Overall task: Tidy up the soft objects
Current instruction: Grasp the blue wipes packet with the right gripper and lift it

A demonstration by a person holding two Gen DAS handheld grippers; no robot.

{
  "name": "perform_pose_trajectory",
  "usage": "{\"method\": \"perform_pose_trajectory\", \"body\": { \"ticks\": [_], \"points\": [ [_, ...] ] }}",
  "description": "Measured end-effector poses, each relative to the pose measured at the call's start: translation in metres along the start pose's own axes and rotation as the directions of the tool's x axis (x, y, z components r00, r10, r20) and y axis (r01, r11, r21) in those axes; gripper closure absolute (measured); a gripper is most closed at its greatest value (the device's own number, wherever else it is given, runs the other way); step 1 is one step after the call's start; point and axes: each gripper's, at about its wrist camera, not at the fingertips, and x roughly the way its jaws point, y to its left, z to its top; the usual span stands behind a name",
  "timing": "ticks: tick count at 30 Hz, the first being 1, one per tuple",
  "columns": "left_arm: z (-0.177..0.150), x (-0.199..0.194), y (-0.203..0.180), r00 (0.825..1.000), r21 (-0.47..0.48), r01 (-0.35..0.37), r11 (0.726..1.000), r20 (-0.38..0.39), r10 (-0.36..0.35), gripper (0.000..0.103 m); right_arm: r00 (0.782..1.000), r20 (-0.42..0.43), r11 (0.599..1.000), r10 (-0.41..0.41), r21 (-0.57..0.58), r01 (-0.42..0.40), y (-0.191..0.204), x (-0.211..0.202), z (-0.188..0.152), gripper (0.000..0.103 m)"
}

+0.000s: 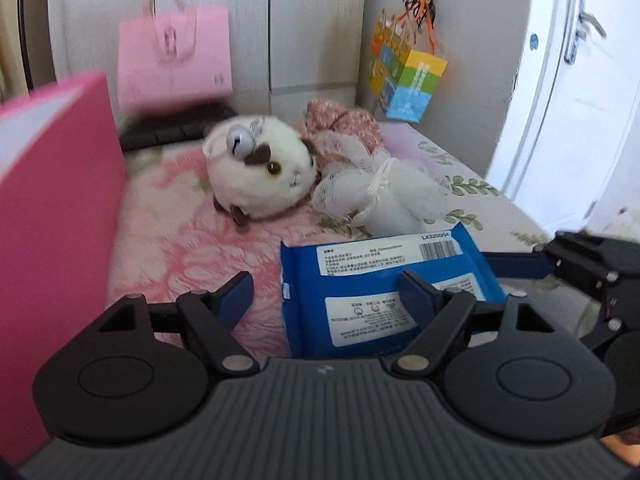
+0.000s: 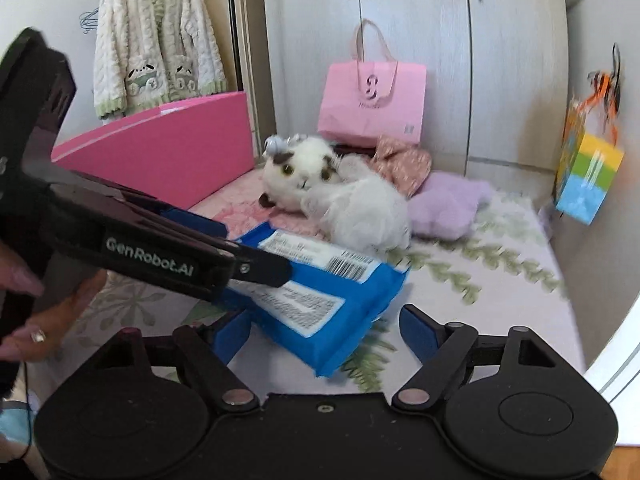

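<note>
Blue pack [image 1: 384, 292] lay on the bedspread [image 1: 180, 248], in front of the plush cat [image 1: 260, 168] and white mesh bundle [image 1: 380, 192]. Left gripper [image 1: 326, 294] stood open, its right finger over the pack, the left on bare bedspread. Right gripper [image 2: 326, 330] was also open, the pack's near corner between its fingers. Only the right view showed the lilac pillow [image 2: 448, 204], the hanging cardigan [image 2: 156, 40] and the left gripper from the side; whether either gripper touched the pack could not be told. Pink box [image 1: 56, 200] was cut off at left. Both frames were blurred; label text unreadable.
</note>
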Motion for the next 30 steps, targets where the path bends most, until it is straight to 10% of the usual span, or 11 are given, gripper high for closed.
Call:
{"method": "perform_pose_trajectory", "body": {
  "ticks": [6,9,30],
  "points": [
    [-0.001,-0.005,-0.003,1.000,-0.020,0.023,1.000,0.004,-0.023,0.044,0.996,0.051,0.997,-0.072,-0.008,0.072,0.026,0.000,-0.009,0.024],
    [0.000,-0.007,0.002,0.991,-0.083,0.128,0.988,-0.025,-0.130,0.045,0.993,0.075,0.996,-0.088,0.033,0.086,0.029,0.000,-0.011,0.028],
    [-0.004,-0.054,0.016,0.970,-0.081,0.232,0.969,-0.061,-0.237,0.039,0.997,0.060,0.990,-0.040,0.134,0.031,0.051,-0.028,-0.007,0.035]
  ]
}}
